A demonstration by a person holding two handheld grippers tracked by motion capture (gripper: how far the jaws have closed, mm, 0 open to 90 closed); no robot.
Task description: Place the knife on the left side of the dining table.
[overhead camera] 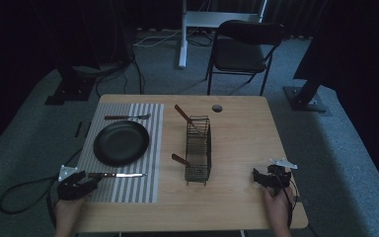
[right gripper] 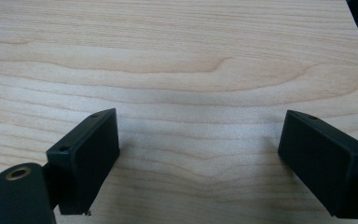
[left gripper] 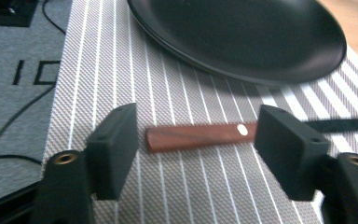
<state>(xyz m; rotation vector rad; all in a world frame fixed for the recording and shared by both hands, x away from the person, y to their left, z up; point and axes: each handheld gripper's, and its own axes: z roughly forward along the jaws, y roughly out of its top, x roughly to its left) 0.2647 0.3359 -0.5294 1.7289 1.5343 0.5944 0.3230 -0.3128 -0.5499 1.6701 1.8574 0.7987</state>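
- The knife (overhead camera: 117, 175) lies flat on the striped mat (overhead camera: 128, 190), just below the black plate (overhead camera: 121, 142).
- The left gripper (left gripper: 196, 140) sits at the knife's brown handle. Its jaws are apart and do not press on the handle, so the knife is let go.
- The fork (overhead camera: 127, 117) lies on the mat on the far side of the plate. So that place looks set: fork, plate and knife are all down.
- The wire basket (overhead camera: 198, 149) in the middle of the table (overhead camera: 237, 197) holds two more things with brown handles. I think those are left to put out.
- The right gripper (right gripper: 198, 158) rests over bare wood near the right edge. Its jaws are wide apart and hold nothing.
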